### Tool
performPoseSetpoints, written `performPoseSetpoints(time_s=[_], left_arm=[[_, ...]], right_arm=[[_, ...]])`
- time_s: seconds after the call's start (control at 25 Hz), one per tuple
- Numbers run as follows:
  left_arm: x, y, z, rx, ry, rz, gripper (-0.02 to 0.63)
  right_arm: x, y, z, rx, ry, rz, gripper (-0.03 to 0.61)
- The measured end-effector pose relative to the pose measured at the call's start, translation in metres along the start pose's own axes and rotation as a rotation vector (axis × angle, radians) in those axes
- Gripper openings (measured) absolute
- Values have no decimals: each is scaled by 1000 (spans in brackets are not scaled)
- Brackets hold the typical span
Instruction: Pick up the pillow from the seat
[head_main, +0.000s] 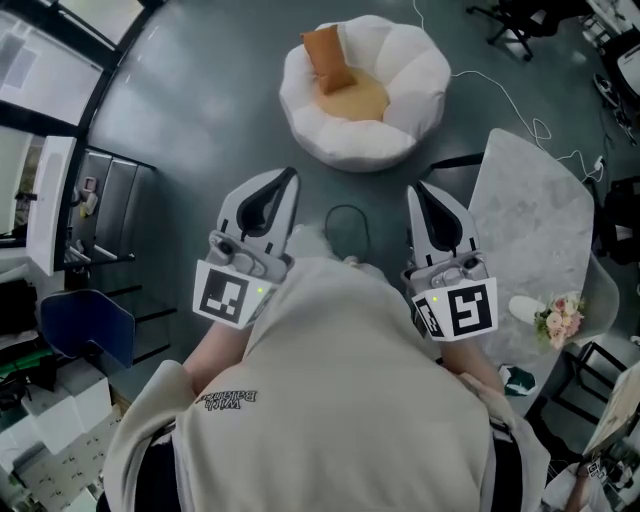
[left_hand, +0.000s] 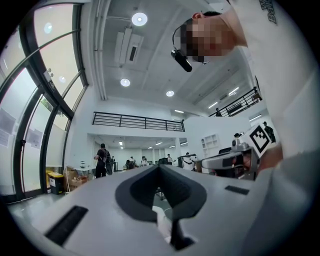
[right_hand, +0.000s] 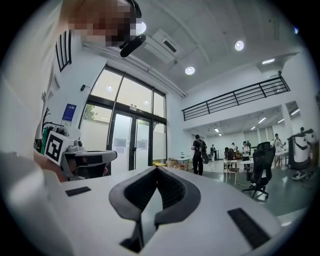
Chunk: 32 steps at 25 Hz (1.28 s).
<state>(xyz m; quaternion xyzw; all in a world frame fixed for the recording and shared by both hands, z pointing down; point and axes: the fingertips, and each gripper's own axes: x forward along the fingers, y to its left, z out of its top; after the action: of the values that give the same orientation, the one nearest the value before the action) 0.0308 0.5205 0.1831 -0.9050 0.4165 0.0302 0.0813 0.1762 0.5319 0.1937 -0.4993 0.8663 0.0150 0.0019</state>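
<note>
An orange pillow (head_main: 329, 58) leans upright against the back left of a round white puffy seat (head_main: 400, 120) with an orange bottom cushion, at the top of the head view. My left gripper (head_main: 288, 178) and right gripper (head_main: 415, 190) are held close to the person's chest, well short of the seat, tips pointing toward it. Both have their jaws together with nothing between them. The left gripper (left_hand: 159, 167) and the right gripper (right_hand: 157, 169) views look out across a bright hall. The pillow and seat are not in either of them.
A pale marble-look table (head_main: 530, 210) stands at the right with a small bunch of flowers (head_main: 560, 318). A dark cable loop (head_main: 347, 225) lies on the grey floor between the grippers. A blue chair (head_main: 90, 325) sits at the left. Distant people and a black office chair (right_hand: 260, 170) show in the hall.
</note>
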Motion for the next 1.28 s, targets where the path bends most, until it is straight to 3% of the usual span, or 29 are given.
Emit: performPoseSetpoints(time_s=[0.28,0.52,0.8,1.28], left_arm=[[24,-2,-22,2,17,0,10],[49,28,-43,4,18,-18,9],[95,87,-63,-10,30,-41,9],[183,230,-89,-52,73,-43,9]], right_arm=[[17,-18,-21,-8,-10,21,9],[60,-29,-33,-15,-7,22,9],[131,-47,-45,6,15,13,9],[294,-88,-38,10,68,-14,9]])
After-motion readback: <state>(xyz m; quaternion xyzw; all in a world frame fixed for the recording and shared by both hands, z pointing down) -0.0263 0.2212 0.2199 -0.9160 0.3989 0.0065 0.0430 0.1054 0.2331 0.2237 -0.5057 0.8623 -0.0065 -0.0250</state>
